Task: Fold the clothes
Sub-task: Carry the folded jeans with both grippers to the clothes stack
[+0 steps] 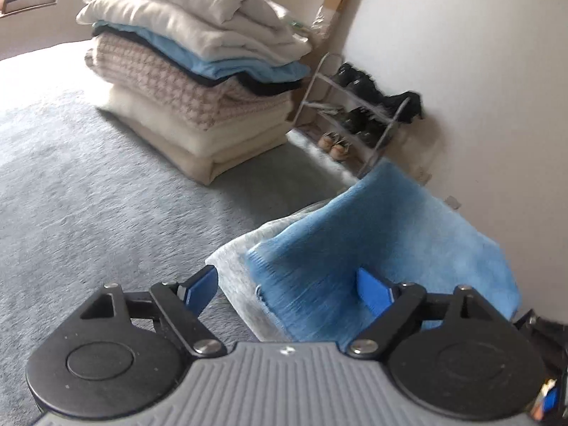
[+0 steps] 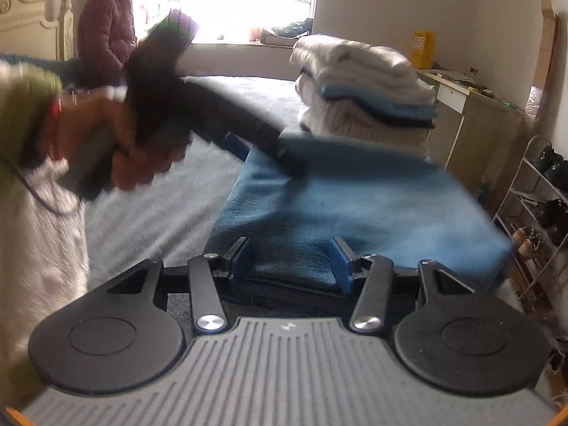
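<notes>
The blue cloth (image 2: 355, 206) lay on the bed (image 1: 88, 195), ahead of both sets of jaws, long axis running away. Right gripper (image 2: 291, 259) nearer, half-open, empty; left gripper (image 1: 287, 284) wide open, empty.

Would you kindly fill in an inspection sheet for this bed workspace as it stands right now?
Surface: grey bedspread, bare at left.
Job's things: blue towel lying folded over a white cloth; tall stack of folded linens behind it.
Clutter: nothing seen on the bed.
Grippers: left gripper open, one finger over the towel; right gripper open, towel edge between its fingers, not pinched.
Cables: thin cord at the person's sleeve.
Surroundings: shoe rack by the wall, desk, bright window, a bystander.
</notes>
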The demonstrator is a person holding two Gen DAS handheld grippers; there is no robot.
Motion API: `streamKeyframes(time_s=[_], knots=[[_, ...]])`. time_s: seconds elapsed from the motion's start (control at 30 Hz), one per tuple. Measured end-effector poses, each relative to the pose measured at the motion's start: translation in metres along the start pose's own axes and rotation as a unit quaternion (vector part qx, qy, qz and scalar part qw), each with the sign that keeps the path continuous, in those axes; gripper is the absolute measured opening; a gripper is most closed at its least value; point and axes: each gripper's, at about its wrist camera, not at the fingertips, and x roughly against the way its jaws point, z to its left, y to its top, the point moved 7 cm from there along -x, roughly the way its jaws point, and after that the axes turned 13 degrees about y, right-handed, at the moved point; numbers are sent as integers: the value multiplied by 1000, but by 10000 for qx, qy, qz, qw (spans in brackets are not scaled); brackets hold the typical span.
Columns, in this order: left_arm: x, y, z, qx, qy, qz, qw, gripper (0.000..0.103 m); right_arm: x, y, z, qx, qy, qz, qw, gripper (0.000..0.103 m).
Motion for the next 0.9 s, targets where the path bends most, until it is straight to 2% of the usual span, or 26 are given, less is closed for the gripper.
streamKeyframes(time_s=[0.07,0.13,0.2,0.27,0.3,0.37,0.47,0.53,0.63,0.67,0.73,0.8,0.9], knots=[[3,0,1,-31,-51,-83,9999,86,-10,-2,7,96,-144,59,9998,45],[8,2,3,5,-109,-145,9998,87,5,16,19,252,-291,-93,9992,38],[10,5,6,82,-89,-164,9998,86,10,25,27,304,-427,-181,9985,39],[17,8,10,157,-40,-154,9997,84,-11,17,25,300,-582,286,9974,40],[22,9,12,177,-24,-161,9997,83,-13,17,23,206,-548,348,9977,41],[41,15,16,41,-159,-398,9991,84,4,36,18,-112,-477,38,9988,39],[64,28,26,-110,-104,-632,9979,86,34,63,-14,-704,-886,-664,9914,40],[80,41,36,-72,-112,-710,9974,86,27,61,-44,-1299,-1127,-595,9833,41],[108,63,49,48,-209,-934,9954,88,-15,34,-69,-2033,-989,276,9737,41],[118,70,52,44,-265,-968,9949,89,-23,32,-71,-2143,-1044,354,9705,42],[137,83,56,-134,-395,-996,9942,90,-19,46,-68,-2289,-1216,260,9655,42],[156,98,59,-497,-450,-994,9928,90,-10,65,-61,-2390,-1308,-13,9622,43],[192,122,63,-1078,-564,-1048,9870,92,3,92,-54,-2805,-1469,-318,9480,50]])
